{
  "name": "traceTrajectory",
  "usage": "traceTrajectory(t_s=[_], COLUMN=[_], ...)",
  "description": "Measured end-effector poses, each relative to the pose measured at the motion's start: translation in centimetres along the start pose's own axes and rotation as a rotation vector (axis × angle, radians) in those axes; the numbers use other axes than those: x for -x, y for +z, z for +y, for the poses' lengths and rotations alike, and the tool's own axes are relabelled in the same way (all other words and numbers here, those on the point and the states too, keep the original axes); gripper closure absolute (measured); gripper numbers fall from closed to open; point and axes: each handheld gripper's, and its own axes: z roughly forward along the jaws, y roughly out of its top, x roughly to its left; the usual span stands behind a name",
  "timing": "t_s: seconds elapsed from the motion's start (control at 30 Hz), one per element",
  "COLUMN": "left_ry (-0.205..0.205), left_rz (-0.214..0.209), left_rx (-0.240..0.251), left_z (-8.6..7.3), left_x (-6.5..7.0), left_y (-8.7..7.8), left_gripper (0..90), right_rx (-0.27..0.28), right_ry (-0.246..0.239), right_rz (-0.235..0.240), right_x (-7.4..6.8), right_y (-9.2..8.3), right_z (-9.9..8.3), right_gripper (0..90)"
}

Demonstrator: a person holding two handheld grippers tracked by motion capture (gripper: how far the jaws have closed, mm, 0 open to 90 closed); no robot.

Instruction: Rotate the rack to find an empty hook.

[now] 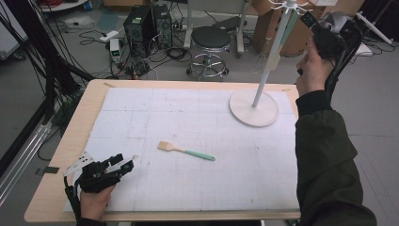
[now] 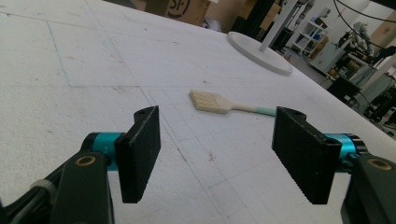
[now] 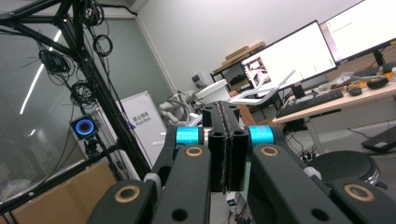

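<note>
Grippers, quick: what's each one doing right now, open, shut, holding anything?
Left gripper: open, empty, low over the white table mat.
Right gripper: shut on nothing, raised beside the white stand's pole.

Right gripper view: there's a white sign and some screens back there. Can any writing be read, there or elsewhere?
None can be read.
White standing sign: dark characters, too blurred.
Two lit monitors: text too small.
Brown cardboard box in the left gripper view: large dark letters, cut off and unclear.
</note>
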Motion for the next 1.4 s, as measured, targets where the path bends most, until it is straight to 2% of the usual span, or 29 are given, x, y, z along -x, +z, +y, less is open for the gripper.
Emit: traceTrajectory(t_s=[0.27, 0.57, 0.93, 1.3, 1.4], left_ry=[-0.005, 0.016, 0.017, 0.02, 0.022], left_rz=[-0.012, -0.015, -0.026, -0.017, -0.015], left_rx=[0.003, -0.005, -0.004, -0.009, -0.012], left_z=[0.0, 0.0, -0.1, -0.1, -0.1], left_x=[0.0, 0.2, 0.2, 0.3, 0.3], left_y=[-0.1, 0.0, -0.1, 0.0, 0.0], left_gripper=[33.2, 33.3, 33.3, 33.3, 33.2], right_rx=[-0.003, 0.002, -0.006, -0.004, -0.012], right_ry=[0.001, 0.011, 0.008, 0.011, -0.004], right_rz=[-0.001, -0.008, 0.001, -0.015, -0.014], right_x=[-0.3, -0.7, -1.5, -0.4, -0.2], right_y=[0.5, 1.0, 2.0, 0.7, 0.6], right_z=[-0.5, -0.8, -1.3, -1.5, -1.8], right_gripper=[90.0, 90.0, 90.0, 90.0, 90.0])
